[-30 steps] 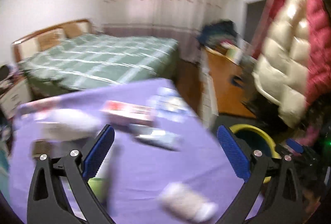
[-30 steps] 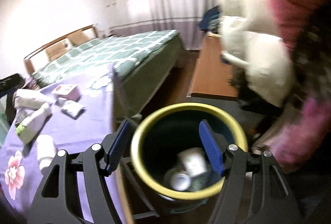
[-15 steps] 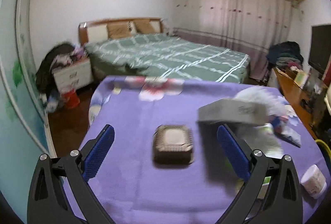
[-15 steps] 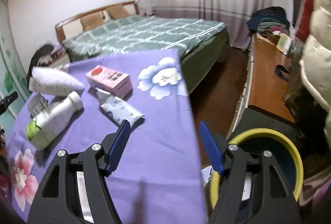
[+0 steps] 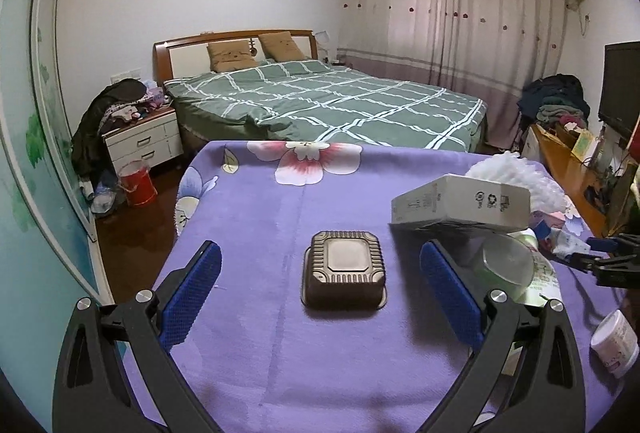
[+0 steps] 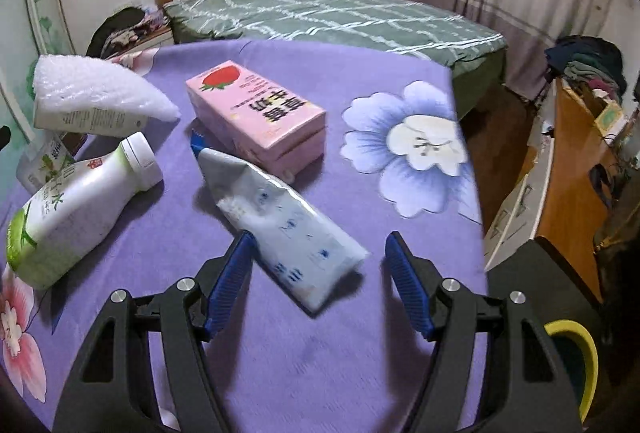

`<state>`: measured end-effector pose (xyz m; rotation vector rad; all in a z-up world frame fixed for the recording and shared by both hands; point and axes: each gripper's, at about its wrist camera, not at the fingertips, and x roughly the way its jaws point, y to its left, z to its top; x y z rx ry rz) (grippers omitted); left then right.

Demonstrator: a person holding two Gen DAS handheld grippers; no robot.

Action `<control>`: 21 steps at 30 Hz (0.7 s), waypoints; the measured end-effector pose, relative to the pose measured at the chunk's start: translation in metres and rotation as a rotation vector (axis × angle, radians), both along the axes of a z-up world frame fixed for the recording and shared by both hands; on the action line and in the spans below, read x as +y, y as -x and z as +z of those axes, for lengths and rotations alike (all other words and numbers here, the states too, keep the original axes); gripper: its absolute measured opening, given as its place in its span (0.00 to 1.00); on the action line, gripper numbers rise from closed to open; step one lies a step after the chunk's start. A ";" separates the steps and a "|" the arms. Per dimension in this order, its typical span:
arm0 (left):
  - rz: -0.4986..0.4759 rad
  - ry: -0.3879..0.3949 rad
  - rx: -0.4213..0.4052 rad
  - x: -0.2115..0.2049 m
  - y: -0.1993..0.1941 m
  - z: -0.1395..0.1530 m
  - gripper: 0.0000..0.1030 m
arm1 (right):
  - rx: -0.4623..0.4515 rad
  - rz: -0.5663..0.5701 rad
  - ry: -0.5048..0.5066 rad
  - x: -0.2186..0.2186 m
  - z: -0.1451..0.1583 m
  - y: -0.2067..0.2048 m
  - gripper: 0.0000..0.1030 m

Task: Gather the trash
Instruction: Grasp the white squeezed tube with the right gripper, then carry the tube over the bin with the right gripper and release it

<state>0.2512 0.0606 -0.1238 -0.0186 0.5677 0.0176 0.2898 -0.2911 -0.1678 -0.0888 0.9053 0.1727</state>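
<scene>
Trash lies on a purple flowered tablecloth (image 5: pixel 280 353). My left gripper (image 5: pixel 320 285) is open, with a dark brown plastic tray (image 5: pixel 344 277) upside down between its fingers. My right gripper (image 6: pixel 318 285) is open just before a blue-white plastic pouch (image 6: pixel 280 225). Behind the pouch is a pink strawberry carton (image 6: pixel 256 117). At the left lie a white-green bottle (image 6: pixel 76 205), a white box (image 6: pixel 84 119) and white foam wrap (image 6: pixel 92 85). The box (image 5: pixel 460 203), the bottle (image 5: pixel 508 265) and a small white cup (image 5: pixel 614 337) show in the left wrist view.
A yellow-rimmed bin (image 6: pixel 576 365) stands on the floor at the table's right edge. A green bed (image 5: pixel 332 101) lies beyond the table. A wooden desk (image 6: pixel 572 153) is at the right, a nightstand (image 5: pixel 140 141) and red bucket (image 5: pixel 138 181) at the left.
My right gripper has swung from above the bin back over the table to the pouch. My left gripper has turned left from the pink carton and pouch to face the brown tray.
</scene>
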 end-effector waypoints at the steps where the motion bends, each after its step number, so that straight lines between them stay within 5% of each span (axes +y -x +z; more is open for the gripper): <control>1: -0.003 0.005 -0.001 0.001 0.000 0.000 0.95 | 0.005 0.011 -0.006 0.002 -0.001 -0.002 0.64; 5: -0.002 0.020 0.003 0.001 0.003 0.002 0.95 | 0.017 0.045 -0.039 0.009 -0.001 -0.004 0.62; 11: -0.012 0.025 0.007 -0.003 0.006 0.004 0.95 | 0.007 0.062 -0.022 0.015 0.002 0.005 0.28; 21: -0.022 0.023 0.011 -0.006 0.008 0.005 0.95 | -0.026 0.068 -0.070 0.018 0.020 0.040 0.07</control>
